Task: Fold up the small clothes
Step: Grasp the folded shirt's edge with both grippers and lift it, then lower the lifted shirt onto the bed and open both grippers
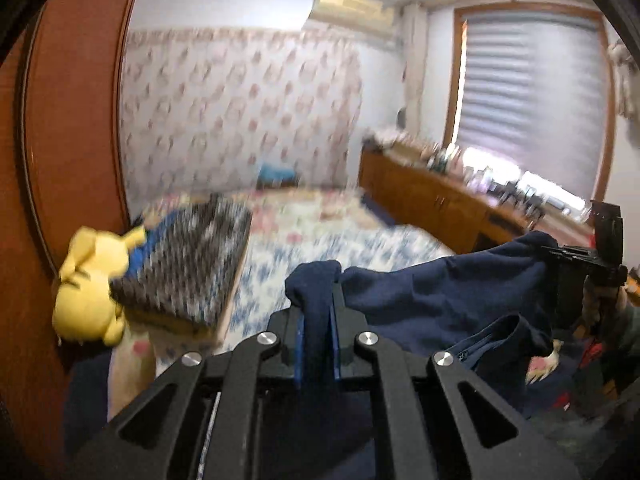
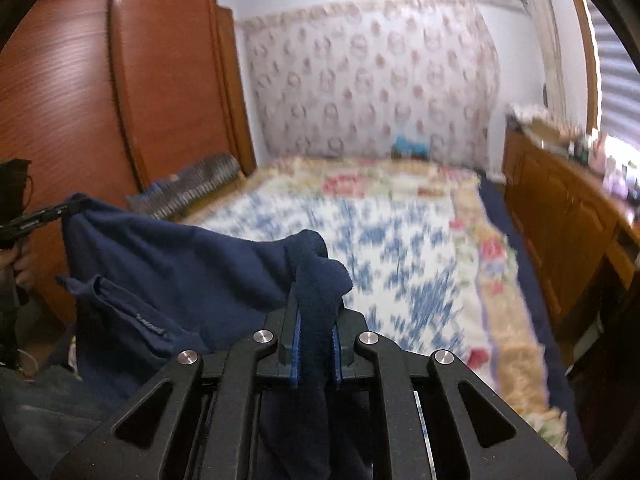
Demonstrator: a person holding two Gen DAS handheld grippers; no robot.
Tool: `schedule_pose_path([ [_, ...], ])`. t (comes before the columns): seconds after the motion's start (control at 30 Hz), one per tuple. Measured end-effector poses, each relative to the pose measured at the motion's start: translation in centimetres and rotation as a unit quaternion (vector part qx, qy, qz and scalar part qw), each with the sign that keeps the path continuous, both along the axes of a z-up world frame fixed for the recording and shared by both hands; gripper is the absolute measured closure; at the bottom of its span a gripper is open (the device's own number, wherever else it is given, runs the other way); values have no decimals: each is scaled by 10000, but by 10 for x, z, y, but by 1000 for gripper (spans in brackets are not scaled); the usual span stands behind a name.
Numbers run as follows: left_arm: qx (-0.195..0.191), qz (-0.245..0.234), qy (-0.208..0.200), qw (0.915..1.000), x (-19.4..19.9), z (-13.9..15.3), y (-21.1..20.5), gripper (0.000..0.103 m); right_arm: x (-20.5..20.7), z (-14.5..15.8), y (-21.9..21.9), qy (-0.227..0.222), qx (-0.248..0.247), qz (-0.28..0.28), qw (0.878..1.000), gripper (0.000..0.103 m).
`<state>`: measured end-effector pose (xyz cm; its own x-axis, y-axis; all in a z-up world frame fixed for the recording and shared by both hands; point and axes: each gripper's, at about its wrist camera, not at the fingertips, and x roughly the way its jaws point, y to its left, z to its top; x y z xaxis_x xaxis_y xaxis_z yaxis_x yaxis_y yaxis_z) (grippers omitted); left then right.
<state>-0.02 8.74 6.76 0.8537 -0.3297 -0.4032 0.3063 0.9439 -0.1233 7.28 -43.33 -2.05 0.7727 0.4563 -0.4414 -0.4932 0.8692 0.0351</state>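
Note:
A navy blue garment (image 1: 448, 292) hangs stretched in the air between my two grippers, above the bed. My left gripper (image 1: 318, 312) is shut on one bunched corner of it. My right gripper (image 2: 316, 312) is shut on the other corner; it also shows at the far right of the left wrist view (image 1: 560, 254). In the right wrist view the garment (image 2: 168, 264) spans to the left gripper (image 2: 60, 210) at the far left. A collar or hem with a label sags below the stretched edge. Both views are motion-blurred.
A bed with a blue and red floral blanket (image 2: 400, 240) lies ahead. A yellow plush toy (image 1: 88, 288) and a grey patterned cushion (image 1: 188, 264) sit at its left. A wooden wardrobe (image 2: 120, 100) stands left, a cluttered wooden dresser (image 2: 568, 216) right.

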Motion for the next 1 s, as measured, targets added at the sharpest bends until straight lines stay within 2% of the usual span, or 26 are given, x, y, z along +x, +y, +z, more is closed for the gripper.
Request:
schedule_pose_path([
  [0.07, 103, -6, -292, 9995, -3, 32, 4, 96, -13, 35, -2, -326, 5, 40, 9995, 95],
  [0.1, 213, 58, -415, 9989, -1, 46, 4, 96, -18, 65, -1, -607, -78, 87, 9981, 95],
  [0.17, 462, 185, -605, 9969, 23, 80, 5, 95, -12, 105, 0, -972, -213, 31, 9950, 95],
  [0.27, 772, 360, -492, 9951, 92, 107, 5, 94, 44, 160, 11, -1071, -464, -40, 9932, 95],
  [0.33, 850, 454, -224, 9951, 152, 104, 5, 92, 99, 169, 23, -1029, -777, -316, 9911, 95],
  [0.4, 900, 414, 50, 9951, 201, 86, 5, 88, 154, 156, 36, -1008, -1019, -578, 9880, 93],
  [0.43, 971, 384, 178, 9944, 227, 72, 4, 84, 181, 143, 40, -950, -1163, -688, 9863, 85],
  [0.47, 1084, 364, 340, 9929, 257, 48, 2, 81, 222, 117, 47, -757, -1388, -883, 9835, 69],
  [0.5, 1109, 333, 498, 9920, 276, 30, 2, 78, 250, 94, 47, -565, -1533, -1041, 9811, 63],
  [0.57, 1039, 278, 971, 9894, 310, -12, 2, 77, 308, 35, 42, 108, -1721, -1494, 9736, 60],
  [0.6, 963, 331, 1167, 9879, 317, -27, 2, 73, 322, 13, 36, 346, -1669, -1564, 9729, 60],
  [0.67, 887, 217, 1362, 9865, 318, -55, 1, 68, 337, -27, 26, 678, -1542, -1598, 9727, 60],
  [0.77, 1005, 92, 1376, 9853, 299, -76, -9, 62, 335, -61, 20, 891, -1604, -1487, 9717, 60],
  [0.83, 818, 4, 1387, 9869, 283, -80, -13, 49, 328, -74, 12, 1030, -1586, -1393, 9720, 60],
  [0.9, 709, -98, 1409, 9874, 269, -84, -16, 43, 313, -82, 5, 1114, -1490, -1317, 9737, 60],
  [1.0, 725, -153, 1409, 9872, 242, -94, -26, 43, 292, -85, -4, 1247, -1192, -1232, 9773, 56],
])
